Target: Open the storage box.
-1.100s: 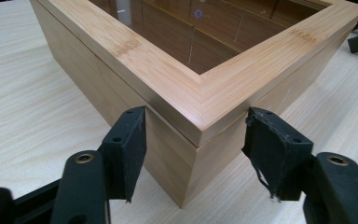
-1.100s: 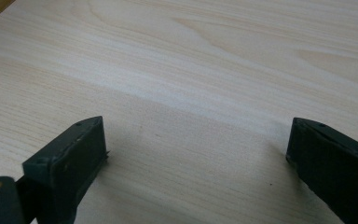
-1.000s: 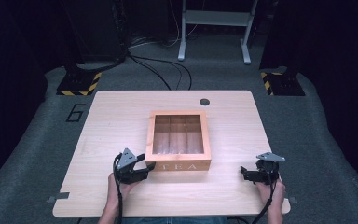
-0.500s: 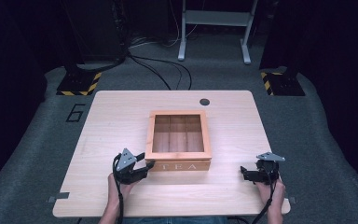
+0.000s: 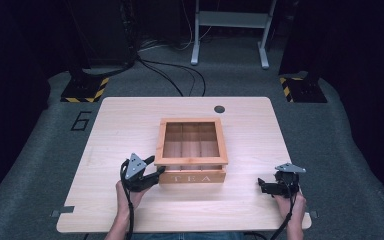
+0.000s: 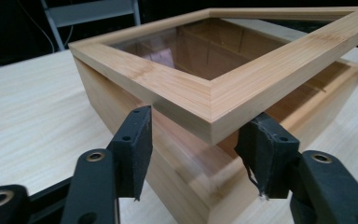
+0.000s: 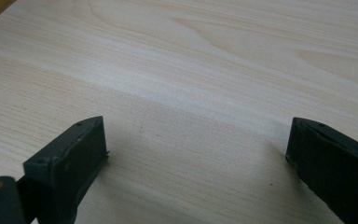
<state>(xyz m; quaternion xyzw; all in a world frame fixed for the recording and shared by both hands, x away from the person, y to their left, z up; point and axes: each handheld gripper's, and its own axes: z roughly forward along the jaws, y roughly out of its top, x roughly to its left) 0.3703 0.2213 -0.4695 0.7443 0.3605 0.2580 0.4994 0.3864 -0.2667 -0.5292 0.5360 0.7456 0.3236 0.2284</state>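
The tea box [image 5: 191,150] sits mid-desk [image 5: 130,120], its glass-paned lid [image 6: 223,88] tipped up at the front. The left gripper [image 6: 193,154] at 7 o'clock of it straddles the lid's near corner, fingers [image 6: 133,147] half-open and just widened, likely levering rather than clamping; pad contact is unclear. The right gripper [image 7: 196,158] at 4 o'clock waits wide open, empty. The box's contents stay hidden.

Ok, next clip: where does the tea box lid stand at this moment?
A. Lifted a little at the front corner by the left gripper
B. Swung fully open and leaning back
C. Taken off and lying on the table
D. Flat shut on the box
A: in the left gripper view the lid is tilted up off the box, with a gap under its front corner, which sits between the jaws of the left gripper.
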